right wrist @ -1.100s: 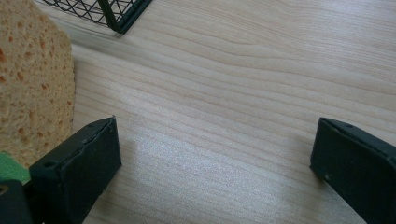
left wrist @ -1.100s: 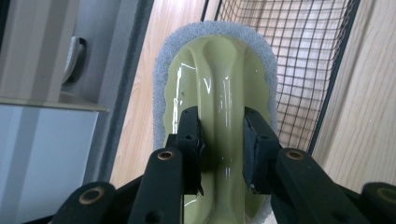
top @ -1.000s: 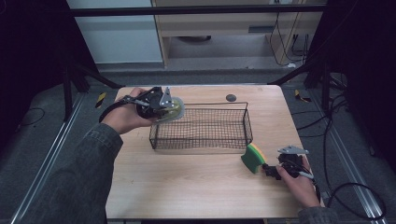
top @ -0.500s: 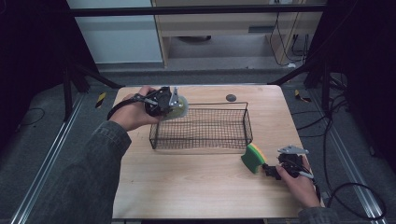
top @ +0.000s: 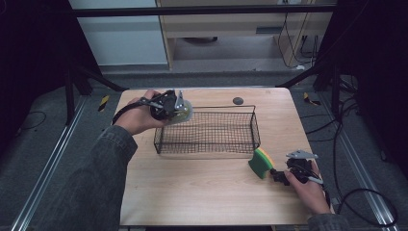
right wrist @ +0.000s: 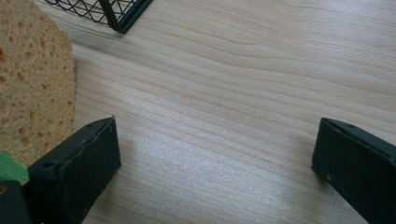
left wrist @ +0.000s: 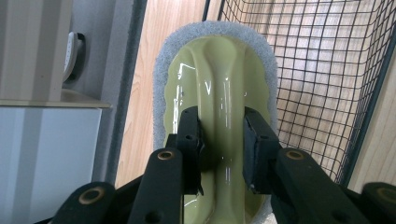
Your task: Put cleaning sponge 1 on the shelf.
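Clamped on the raised central ridge of an oval scrubbing pad with a glossy olive-green plastic grip and a fuzzy grey abrasive rim (left wrist: 215, 88), the left gripper (left wrist: 220, 140) has its two black jaws pressing the ridge from both sides. In the high view the left gripper (top: 169, 105) carries that scrubbing pad (top: 183, 111) above the near-left corner of a rectangular black wire-mesh basket (top: 208, 131), right at the basket's upper rim, with the person's sleeved forearm reaching in from the bottom left. The basket's thin wire walls stand upright around an open top, and pale wood shows through its mesh floor.

Over at the front right of the light wooden table (top: 192, 192), the right gripper (top: 283, 176) rests low near the table's right edge. Its jaws (right wrist: 215, 158) stand wide apart with bare, finely grained wood between them and nothing held. A block sponge of porous yellow foam with a green scouring layer (top: 262, 162) sits just beside that gripper's left jaw, between it and the basket's near-right corner; whether jaw and sponge touch I cannot tell. A small dark round disc (top: 237, 100) lies behind the basket. Open tabletop stretches along the front edge.
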The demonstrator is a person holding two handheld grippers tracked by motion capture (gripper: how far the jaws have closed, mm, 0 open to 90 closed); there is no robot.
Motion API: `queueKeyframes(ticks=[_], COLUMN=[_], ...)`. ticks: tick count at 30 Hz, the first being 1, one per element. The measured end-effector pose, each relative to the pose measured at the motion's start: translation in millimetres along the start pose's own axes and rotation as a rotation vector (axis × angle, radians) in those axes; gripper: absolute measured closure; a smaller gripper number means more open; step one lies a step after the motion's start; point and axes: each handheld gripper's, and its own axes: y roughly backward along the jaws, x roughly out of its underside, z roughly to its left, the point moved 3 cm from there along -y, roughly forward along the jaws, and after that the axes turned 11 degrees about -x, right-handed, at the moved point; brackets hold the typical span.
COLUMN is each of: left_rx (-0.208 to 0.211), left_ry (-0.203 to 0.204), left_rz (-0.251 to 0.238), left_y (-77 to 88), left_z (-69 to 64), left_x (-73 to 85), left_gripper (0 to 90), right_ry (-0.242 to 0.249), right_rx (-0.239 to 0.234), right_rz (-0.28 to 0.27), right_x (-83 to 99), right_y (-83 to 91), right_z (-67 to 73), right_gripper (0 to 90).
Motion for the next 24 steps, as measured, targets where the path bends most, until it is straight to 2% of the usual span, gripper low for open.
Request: queueKeyframes(ticks=[5, 11, 12, 14, 24], left_rx=[0.021, 0.042, 0.056, 0.057, 0.091], left_ry=[0.004, 0.013, 0.007, 0.000, 0.007], left_rz=[0.012, 0.001, -0.001, 0.003, 0.014], left_y=[-11.0, -24.3, -28.8, -32.3, -41.0], left_z=[-5.1, -12.1, -16.4, -19.1, -24.0], left_x=[4.0, 4.7, 3.9, 3.9, 7.5], left_gripper=[71.1, 71.1, 71.0, 71.0, 71.1], right_ry=[0.000, 0.001, 0.001, 0.000, 0.001], right_rx=[0.000, 0.000, 0.000, 0.000, 0.000], right_rz=[0.000, 0.000, 0.000, 0.000, 0.000], right_x=[-0.1, 0.0, 0.0, -0.1, -0.1], right_y=[-0.1, -0.1, -0.1, -0.1, -0.1], right_z=[-0.1, 0.0, 0.0, 0.0, -0.1], right_gripper=[1.2, 1.3, 1.3, 1.2, 1.3])
